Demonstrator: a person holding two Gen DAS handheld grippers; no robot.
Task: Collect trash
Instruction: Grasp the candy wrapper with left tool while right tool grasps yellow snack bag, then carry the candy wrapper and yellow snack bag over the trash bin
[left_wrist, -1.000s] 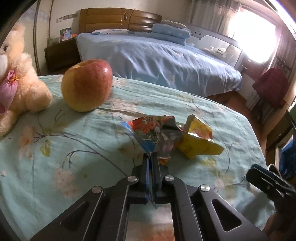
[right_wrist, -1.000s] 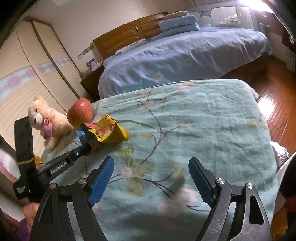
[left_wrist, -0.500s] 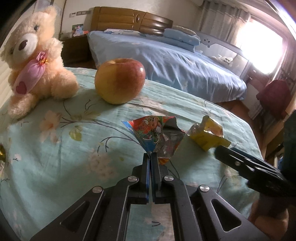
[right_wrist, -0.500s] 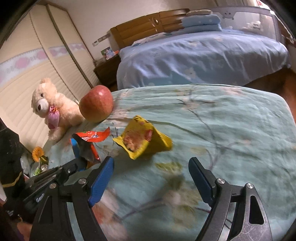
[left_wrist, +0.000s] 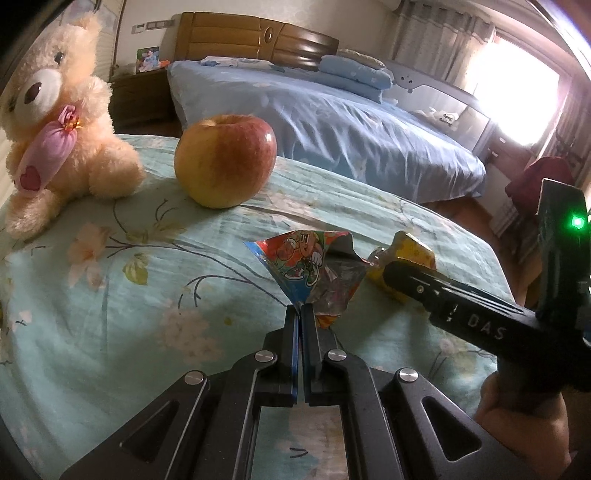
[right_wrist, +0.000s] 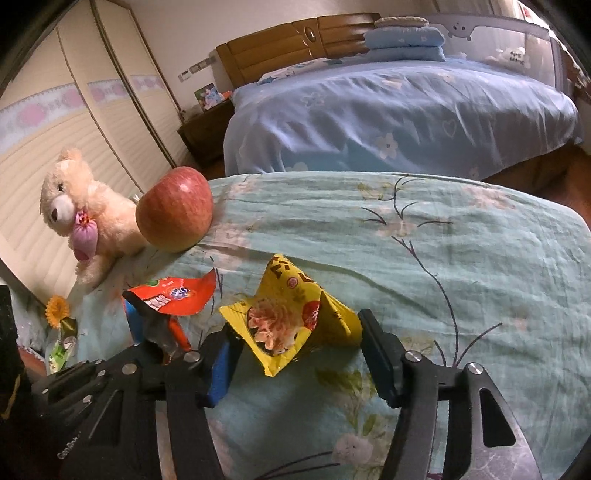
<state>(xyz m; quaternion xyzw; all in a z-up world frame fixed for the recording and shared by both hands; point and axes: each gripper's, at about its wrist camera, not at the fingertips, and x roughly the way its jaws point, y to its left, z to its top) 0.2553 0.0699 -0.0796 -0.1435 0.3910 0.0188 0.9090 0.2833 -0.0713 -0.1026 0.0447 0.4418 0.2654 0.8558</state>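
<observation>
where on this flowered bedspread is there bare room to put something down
The widest bare stretch of bedspread lies right of the yellow wrapper, out to the cloth's edge. Another lies below the teddy bear and apple, left of the red wrapper. The middle is crowded: both wrappers and both grippers.

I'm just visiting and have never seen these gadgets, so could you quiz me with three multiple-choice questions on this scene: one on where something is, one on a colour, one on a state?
1. Where is the apple?
A. beside the teddy bear
B. on the blue bed
C. in a hand-held gripper

2. What colour is the wrapper between the right hand-held gripper's fingers?
A. green
B. yellow
C. white

3. How is the left hand-held gripper?
A. wide open
B. shut on nothing
C. shut on the cartoon wrapper

Answers:
1 A, it sits on the floral cloth next to the bear.
2 B, the yellow wrapper lies there.
3 C, its fingers pinch the wrapper's lower corner.
</observation>
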